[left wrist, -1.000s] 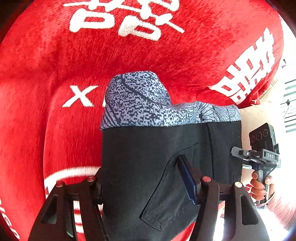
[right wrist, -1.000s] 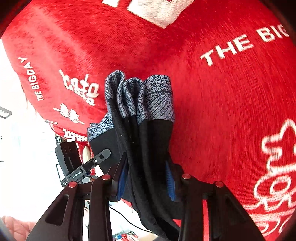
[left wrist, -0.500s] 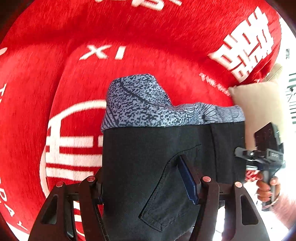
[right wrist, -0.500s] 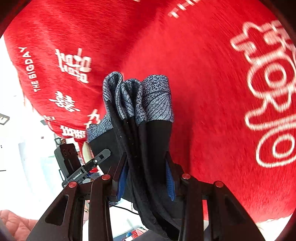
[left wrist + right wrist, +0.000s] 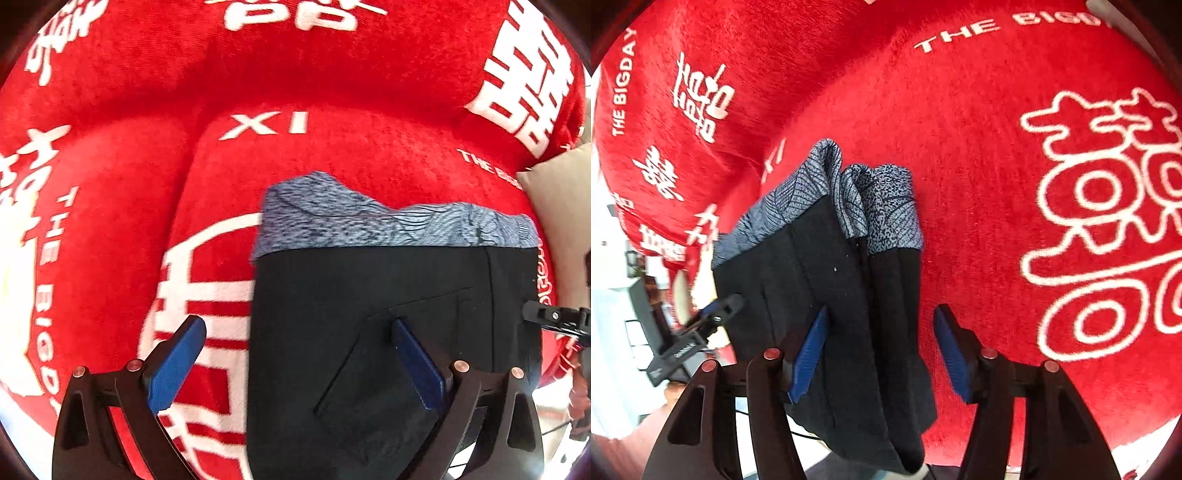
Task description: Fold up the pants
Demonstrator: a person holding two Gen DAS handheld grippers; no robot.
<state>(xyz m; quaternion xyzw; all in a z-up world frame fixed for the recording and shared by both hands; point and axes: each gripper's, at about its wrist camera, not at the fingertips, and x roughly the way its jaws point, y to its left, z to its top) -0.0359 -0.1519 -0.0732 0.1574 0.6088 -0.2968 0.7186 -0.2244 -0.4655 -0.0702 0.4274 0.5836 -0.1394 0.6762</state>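
Note:
The folded black pants [image 5: 369,295] with a blue-grey patterned band [image 5: 351,221] lie on the red sofa cover [image 5: 332,92]. My left gripper [image 5: 295,365] hangs over their near left edge with its jaws opening. One blue pad stands off the cloth to the left and the other is above the back pocket. In the right wrist view the pants [image 5: 831,266] show as stacked layers. My right gripper [image 5: 879,354] straddles their near right edge, jaws opening, and the right pad stands clear of the cloth. Neither gripper pinches the cloth.
The red cover [image 5: 979,166] carries white lettering and symbols. A beige cushion [image 5: 554,206] sits at the right end. A hand [image 5: 580,398] holds the other gripper's handle at the right edge. Bright floor and furniture lie beyond the sofa's front.
Both grippers were shut on the pants and have spread their jaws, letting the cloth go. The pants have settled onto the red cover, which has shifted across both views.

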